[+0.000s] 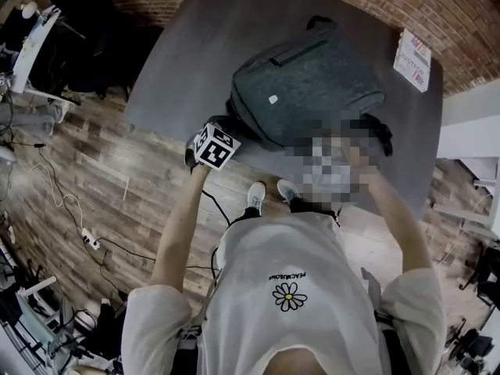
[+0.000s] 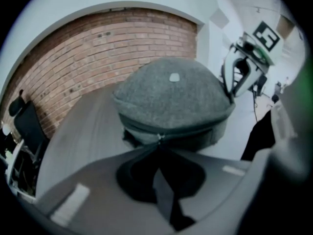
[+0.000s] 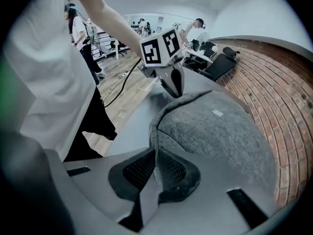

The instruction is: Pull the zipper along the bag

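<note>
Your white T-shirt with the daisy print (image 1: pixel 289 287) fills the bottom of the head view, and both of your bare arms reach forward over the near edge of the dark grey rounded tabletop (image 1: pixel 180 45). Off to the left, black cables (image 1: pixel 55 186) trail across the brown wooden plank floor (image 1: pixel 117 170).

Your left gripper (image 2: pixel 159 150) has its jaws pressed together on the dark zipper pull (image 2: pixel 164 192), right below the small metal zipper slider (image 2: pixel 159 137). That slider sits on the zipper line running round the side wall of the grey fabric backpack (image 1: pixel 312 76). The backpack lies flat in the middle of the tabletop, its near edge towards you, with a small pale tag (image 1: pixel 273 98) on its upper face.

Your right gripper (image 3: pixel 155 153) is also clamped shut. Its mesh-faced pads pinch the backpack's raised edge seam (image 3: pixel 152 126) at the corner on your right. The two grippers hold opposite ends of the near side.

Further right, a white printed carton (image 1: pixel 412 59) rests at the table's far edge, well apart from the backpack, in front of the red brick wall (image 1: pixel 469 14).
</note>
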{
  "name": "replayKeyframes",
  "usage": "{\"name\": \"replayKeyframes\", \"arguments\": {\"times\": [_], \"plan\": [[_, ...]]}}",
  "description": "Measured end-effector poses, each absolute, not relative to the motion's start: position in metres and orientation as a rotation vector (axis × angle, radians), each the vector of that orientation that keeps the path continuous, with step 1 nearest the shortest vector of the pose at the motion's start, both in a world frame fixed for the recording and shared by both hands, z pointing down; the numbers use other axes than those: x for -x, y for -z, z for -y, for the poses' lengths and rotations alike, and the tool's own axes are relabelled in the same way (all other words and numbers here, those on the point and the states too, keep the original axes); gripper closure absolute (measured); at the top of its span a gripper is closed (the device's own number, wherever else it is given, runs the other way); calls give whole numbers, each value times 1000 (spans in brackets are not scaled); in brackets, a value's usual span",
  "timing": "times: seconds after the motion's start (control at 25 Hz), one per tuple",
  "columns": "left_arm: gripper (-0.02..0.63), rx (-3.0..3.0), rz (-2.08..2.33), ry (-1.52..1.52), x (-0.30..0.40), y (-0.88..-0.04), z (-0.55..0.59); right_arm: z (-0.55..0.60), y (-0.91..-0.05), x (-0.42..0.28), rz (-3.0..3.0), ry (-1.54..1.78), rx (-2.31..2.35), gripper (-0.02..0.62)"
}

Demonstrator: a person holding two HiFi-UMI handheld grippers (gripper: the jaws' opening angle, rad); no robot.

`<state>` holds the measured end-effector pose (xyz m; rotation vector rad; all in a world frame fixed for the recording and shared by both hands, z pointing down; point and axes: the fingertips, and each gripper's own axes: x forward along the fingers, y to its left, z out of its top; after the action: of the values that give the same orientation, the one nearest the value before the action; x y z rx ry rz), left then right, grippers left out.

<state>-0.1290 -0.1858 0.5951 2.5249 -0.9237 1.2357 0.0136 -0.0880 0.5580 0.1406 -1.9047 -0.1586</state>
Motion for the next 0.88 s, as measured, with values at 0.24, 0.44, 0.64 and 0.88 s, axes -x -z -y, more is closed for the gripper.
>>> {"name": "replayKeyframes", "arguments": {"times": [0.24,0.44,0.64,0.88], "plan": [[599,-2598,711,-1205,83,-595,136,77,-559,-73,1838,90,-286,569],[600,-2638,593,-1178,51,-595,110,77,-558,-111,1794,34,-435,560],[600,-2663,503,-1158,27,-593,93,77,-558,-137,1766,14,-504,555],[600,-2664,486,-1124,22,-596,92,73,-554,-140,1751,62,-536,546]]}}
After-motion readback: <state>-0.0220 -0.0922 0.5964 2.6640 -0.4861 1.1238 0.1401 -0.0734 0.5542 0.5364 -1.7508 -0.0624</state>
